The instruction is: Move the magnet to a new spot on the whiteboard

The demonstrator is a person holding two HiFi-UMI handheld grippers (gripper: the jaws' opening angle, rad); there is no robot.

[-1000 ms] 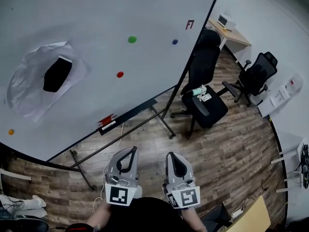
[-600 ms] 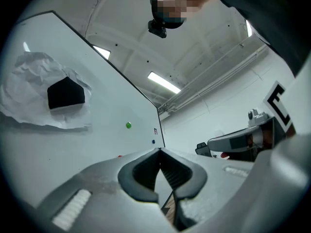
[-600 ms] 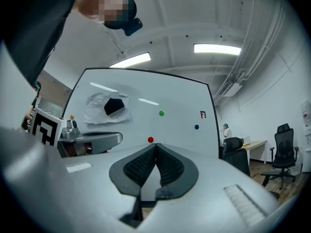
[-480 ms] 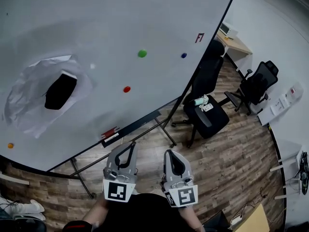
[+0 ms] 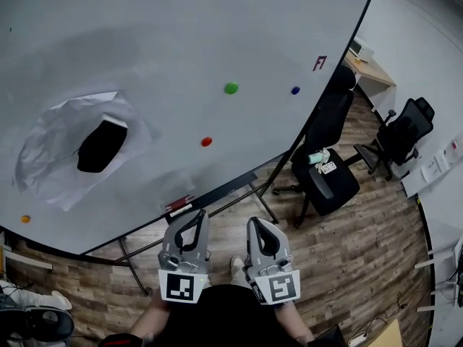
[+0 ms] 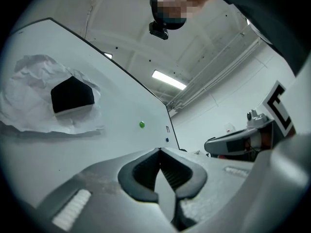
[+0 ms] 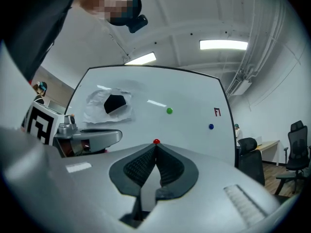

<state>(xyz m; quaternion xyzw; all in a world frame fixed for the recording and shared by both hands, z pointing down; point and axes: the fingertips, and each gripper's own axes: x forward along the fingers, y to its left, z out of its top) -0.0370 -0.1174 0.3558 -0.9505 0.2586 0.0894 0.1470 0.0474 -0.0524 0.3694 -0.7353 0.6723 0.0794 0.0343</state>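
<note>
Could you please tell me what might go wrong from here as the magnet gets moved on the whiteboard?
1. The right claw is shut and lined up with the red magnet. If it doesn't open in time, it may just shove the magnet along the whiteboard.
2. The stand legs stick out over the floor just ahead, so stepping closer could mean a trip.

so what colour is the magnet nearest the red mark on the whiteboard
Blue; the magnet shows best in the head view, just left of the red mark.
</note>
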